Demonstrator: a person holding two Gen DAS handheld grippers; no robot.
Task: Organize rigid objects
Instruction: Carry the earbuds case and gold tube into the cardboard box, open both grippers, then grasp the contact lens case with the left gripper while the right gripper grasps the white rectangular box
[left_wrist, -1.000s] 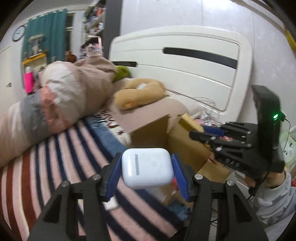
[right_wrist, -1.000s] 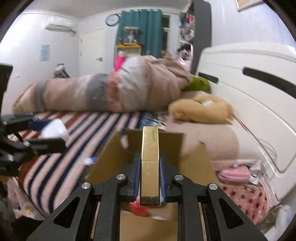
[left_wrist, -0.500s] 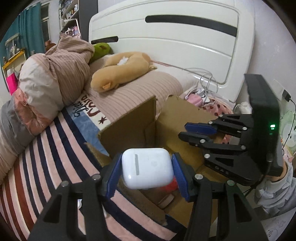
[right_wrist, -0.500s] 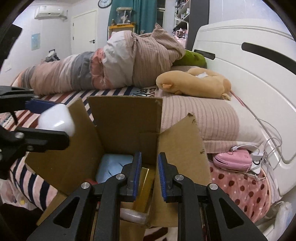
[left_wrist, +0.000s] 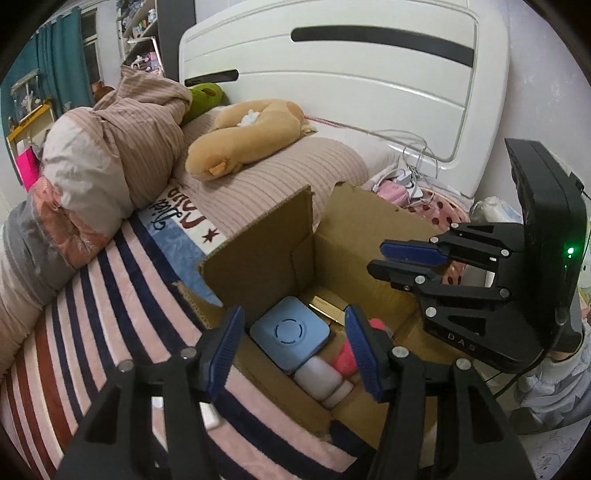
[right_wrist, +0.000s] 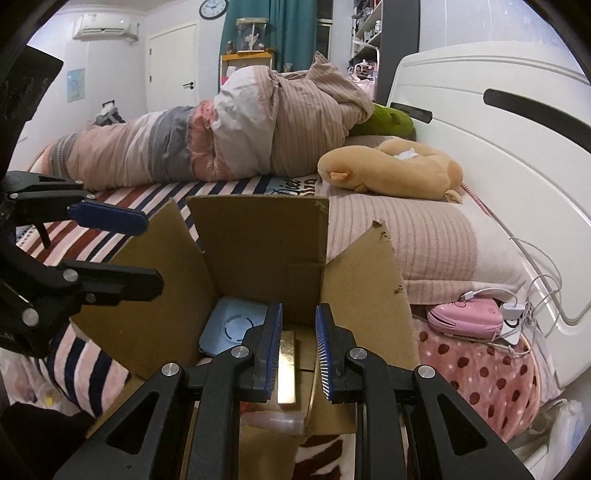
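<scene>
An open cardboard box (left_wrist: 258, 258) (right_wrist: 258, 240) stands on the bed. Inside lie a light blue square device (left_wrist: 290, 338) (right_wrist: 231, 328), a white earbud case (left_wrist: 317, 376), a gold bar-shaped box (right_wrist: 287, 369) (left_wrist: 327, 304) and a red item (left_wrist: 345, 360). My left gripper (left_wrist: 295, 350) is open and empty above the box's near edge; it also shows in the right wrist view (right_wrist: 122, 254). My right gripper (right_wrist: 298, 350) is open and empty just above the gold box; it also shows in the left wrist view (left_wrist: 391, 258).
A striped blanket (left_wrist: 92, 314) covers the bed. A rolled duvet (right_wrist: 221, 136), a tan plush toy (left_wrist: 243, 140) and a ribbed pillow (right_wrist: 424, 243) lie behind the box. A white headboard (left_wrist: 351, 74), a pink pouch (right_wrist: 465, 317) and charger cables (right_wrist: 535, 288) are on the right.
My left gripper opened and the white earbud case now lies in the box. My right gripper let go of the gold box earlier and has opened wider.
</scene>
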